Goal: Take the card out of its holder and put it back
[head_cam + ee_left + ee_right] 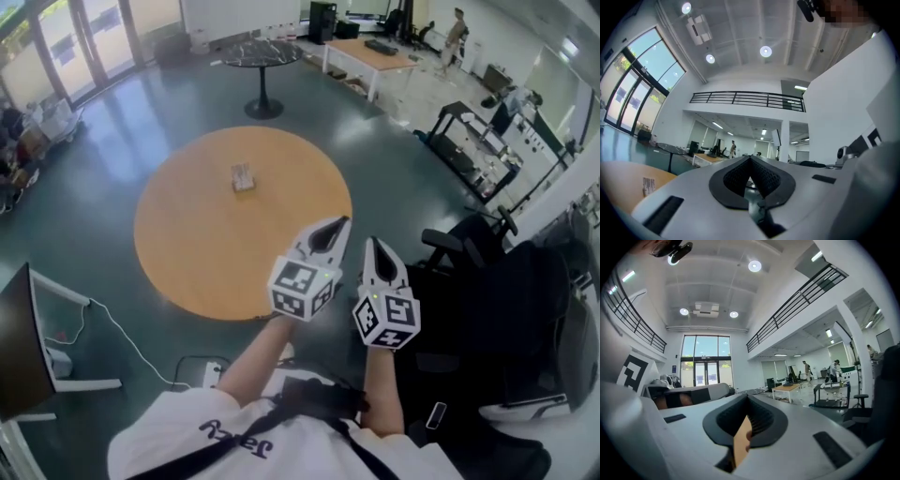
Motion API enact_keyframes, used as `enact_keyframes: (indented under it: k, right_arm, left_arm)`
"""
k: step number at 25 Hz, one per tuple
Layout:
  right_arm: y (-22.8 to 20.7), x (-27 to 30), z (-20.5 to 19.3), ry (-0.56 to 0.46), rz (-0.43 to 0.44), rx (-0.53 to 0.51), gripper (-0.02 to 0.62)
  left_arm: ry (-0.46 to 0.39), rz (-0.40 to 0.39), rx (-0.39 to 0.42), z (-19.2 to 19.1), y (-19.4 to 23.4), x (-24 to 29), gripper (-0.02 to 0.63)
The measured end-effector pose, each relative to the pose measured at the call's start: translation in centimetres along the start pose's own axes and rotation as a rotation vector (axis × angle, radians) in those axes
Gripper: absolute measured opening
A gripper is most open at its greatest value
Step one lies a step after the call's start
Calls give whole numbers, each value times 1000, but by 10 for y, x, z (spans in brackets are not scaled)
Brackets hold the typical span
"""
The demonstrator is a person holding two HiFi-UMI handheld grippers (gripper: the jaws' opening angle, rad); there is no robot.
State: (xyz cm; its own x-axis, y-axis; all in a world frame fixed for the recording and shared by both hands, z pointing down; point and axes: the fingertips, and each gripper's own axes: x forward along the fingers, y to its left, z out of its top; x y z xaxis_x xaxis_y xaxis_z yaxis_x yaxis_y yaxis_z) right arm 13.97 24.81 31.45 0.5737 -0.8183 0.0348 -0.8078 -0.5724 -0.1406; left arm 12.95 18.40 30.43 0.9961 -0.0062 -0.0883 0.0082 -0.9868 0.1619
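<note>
**Both grippers closed, card holder out on the table**

The left gripper [343,223] has its jaws pressed together with nothing between them. The right gripper [374,241] is just beside it, and its tips meet too. A tan sliver shows in the slit below them, and I cannot tell what it is. Both point level by the near edge of the round wooden table [187,253], the right one just off its rim. The card holder [243,176] stands near the table's middle, well apart from both grippers.
</note>
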Motion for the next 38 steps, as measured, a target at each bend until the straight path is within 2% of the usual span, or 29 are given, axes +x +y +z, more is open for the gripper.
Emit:
enact_keyframes:
  k: [3,7,19,29,33,36,38]
  right_arm:
    - [25,37,1,2,60,-15,20]
    - [62,71,-7,30,144,-34,20]
    - [140,146,-42,122,405,-8,20]
    - [167,218,-30,128,561,-16,20]
    - [172,251,-35,154,613,-15,20]
    - [175,274,-41,176,650,-3,20]
    - [177,285,-46,191,670,3,20]
  left_arm:
    - [-27,81,15,11,45,-9,8]
    - [-42,207,-18,13,107,-33,8]
    - [-39,494,-32,6,209,-83,8]
    - [-70,615,6,24,266,-62,8]
    - [-43,679,86,24,290,-52,8]
    - [-17,739,95,18,310,-47,8]
    - [-7,741,93,13,319,-41,9]
